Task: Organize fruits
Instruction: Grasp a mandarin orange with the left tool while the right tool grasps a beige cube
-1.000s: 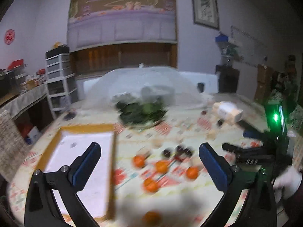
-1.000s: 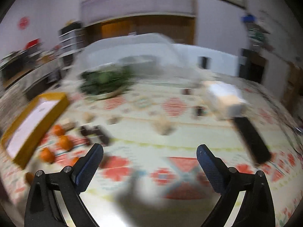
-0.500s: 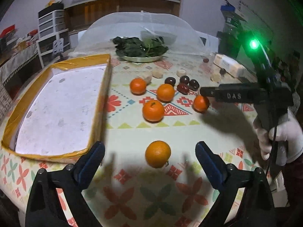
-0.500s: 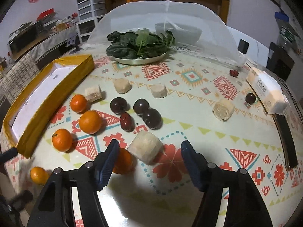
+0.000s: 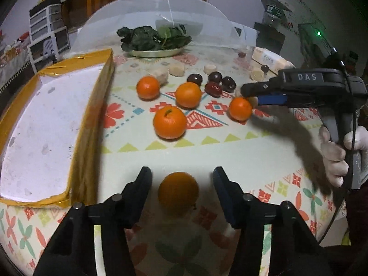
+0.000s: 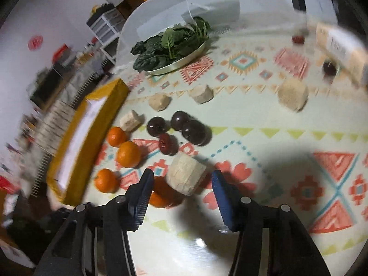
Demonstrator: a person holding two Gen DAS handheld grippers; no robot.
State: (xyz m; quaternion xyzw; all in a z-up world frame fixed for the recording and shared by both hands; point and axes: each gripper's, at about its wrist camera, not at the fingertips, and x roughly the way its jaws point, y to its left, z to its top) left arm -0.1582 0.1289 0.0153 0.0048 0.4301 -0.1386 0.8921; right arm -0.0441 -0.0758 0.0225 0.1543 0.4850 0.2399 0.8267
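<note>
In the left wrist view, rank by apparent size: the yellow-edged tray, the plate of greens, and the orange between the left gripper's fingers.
1. yellow-edged tray, by far the largest.
2. plate of greens.
3. orange inside the left gripper; nearness to the camera enlarges it, so its gap to the plate is unsure.

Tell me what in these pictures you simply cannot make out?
- Left wrist view: the underside of the nearest orange, dark and blurred in shadow between the open left gripper.
- Right wrist view: the orange under the right gripper, partly hidden by a finger and the pale chunk.
- Right wrist view: the box lettering, blurred and cut off at the edge.
- Right wrist view: the yellow-edged tray, smeared by motion.
</note>
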